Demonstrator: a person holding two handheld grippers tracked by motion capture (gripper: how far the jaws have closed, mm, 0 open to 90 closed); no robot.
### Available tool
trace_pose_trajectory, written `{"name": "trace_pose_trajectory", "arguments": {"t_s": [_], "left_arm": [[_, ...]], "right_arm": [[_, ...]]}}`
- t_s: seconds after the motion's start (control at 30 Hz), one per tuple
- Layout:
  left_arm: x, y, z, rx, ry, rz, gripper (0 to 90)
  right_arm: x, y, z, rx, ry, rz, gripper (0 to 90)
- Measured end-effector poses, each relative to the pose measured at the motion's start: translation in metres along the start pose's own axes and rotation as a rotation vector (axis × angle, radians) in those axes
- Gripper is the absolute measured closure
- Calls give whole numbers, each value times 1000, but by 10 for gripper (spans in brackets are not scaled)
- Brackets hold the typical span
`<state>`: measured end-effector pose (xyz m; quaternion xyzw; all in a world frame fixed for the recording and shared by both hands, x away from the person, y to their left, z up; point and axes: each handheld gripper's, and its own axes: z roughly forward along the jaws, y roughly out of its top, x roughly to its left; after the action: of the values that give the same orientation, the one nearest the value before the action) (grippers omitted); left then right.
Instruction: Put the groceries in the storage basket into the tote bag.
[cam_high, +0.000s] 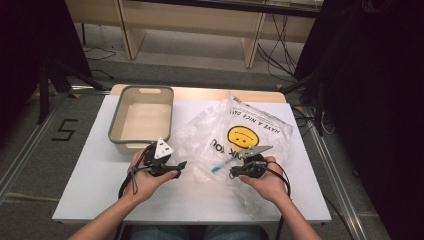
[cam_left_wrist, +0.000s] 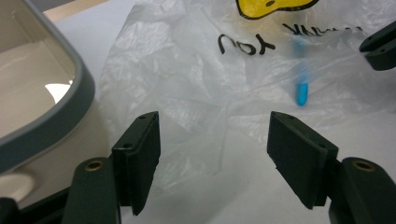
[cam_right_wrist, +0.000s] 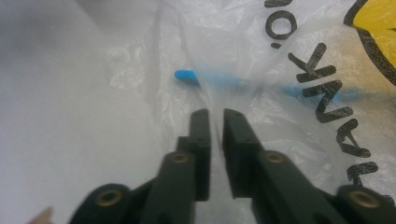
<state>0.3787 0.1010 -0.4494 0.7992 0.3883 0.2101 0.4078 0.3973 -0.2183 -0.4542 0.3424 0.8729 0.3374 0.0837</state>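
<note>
A clear plastic bag (cam_high: 250, 125) with a yellow smiley face and black lettering lies crumpled on the white table (cam_high: 100, 195). Inside it lies a thin blue stick-like thing (cam_high: 218, 166), which also shows through the film in the left gripper view (cam_left_wrist: 302, 93) and in the right gripper view (cam_right_wrist: 187, 74). My right gripper (cam_high: 232, 172) pinches a fold of the bag film (cam_right_wrist: 261, 84) near that blue thing, its jaws nearly together (cam_right_wrist: 215, 114). My left gripper (cam_high: 182, 164) stands open at the bag's left edge (cam_left_wrist: 187, 70), nothing between its pads (cam_left_wrist: 212, 140).
A grey-rimmed beige bin (cam_high: 141, 90) stands on the table at the back left, close to my left gripper; its rim (cam_left_wrist: 79, 93) fills the left of the left gripper view. Wooden desk legs and cables lie beyond the table.
</note>
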Motion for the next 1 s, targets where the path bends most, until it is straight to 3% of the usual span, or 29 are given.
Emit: {"name": "trace_pose_trajectory", "arguments": {"t_s": [0.13, 0.27, 0.37, 0.6, 1.0], "left_arm": [[3, -7, -3, 27, 30, -6, 336], [7, -13, -2, 40, 48, -17, 335], [10, -15, -2, 39, 56, -26, 337], [16, -19, -3, 45, 63, -41, 337], [27, -25, -8, 34, 81, -84, 335]], "right_arm": [[-1, 1, -11, -83, -10, 27, 654], [-4, 2, -29, -193, -65, 42, 571], [-8, 0, -39, -243, -97, 68, 516], [-17, -14, -42, -221, -119, 100, 487], [-18, -25, -53, -257, -139, 148, 473]]}}
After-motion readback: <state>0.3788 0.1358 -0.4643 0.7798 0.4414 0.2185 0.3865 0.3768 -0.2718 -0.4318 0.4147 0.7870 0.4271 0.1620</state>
